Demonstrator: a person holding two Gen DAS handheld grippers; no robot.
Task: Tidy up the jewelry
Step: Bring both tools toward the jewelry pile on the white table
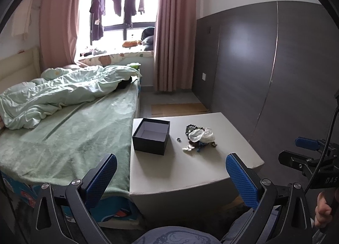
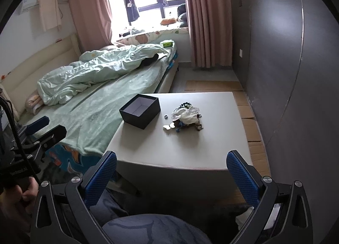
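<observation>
An open dark box (image 1: 151,136) (image 2: 140,113) with a pale empty inside stands on the left part of a low white table (image 1: 190,172) (image 2: 186,150). To its right lies a heap of jewelry (image 1: 200,137) (image 2: 186,118): bead strings, a white pouch, silver pieces, and a small ring (image 1: 179,139) (image 2: 166,116) apart from it. My left gripper (image 1: 171,169) is open and empty, held back over the table's near edge. My right gripper (image 2: 171,169) is open and empty, also short of the table.
A bed (image 1: 70,129) with green sheet and rumpled quilt touches the table's left side. A dark wardrobe wall (image 1: 264,64) runs along the right. Flattened cardboard (image 2: 252,125) lies on the floor right of the table. My knee (image 2: 152,229) is below the grippers.
</observation>
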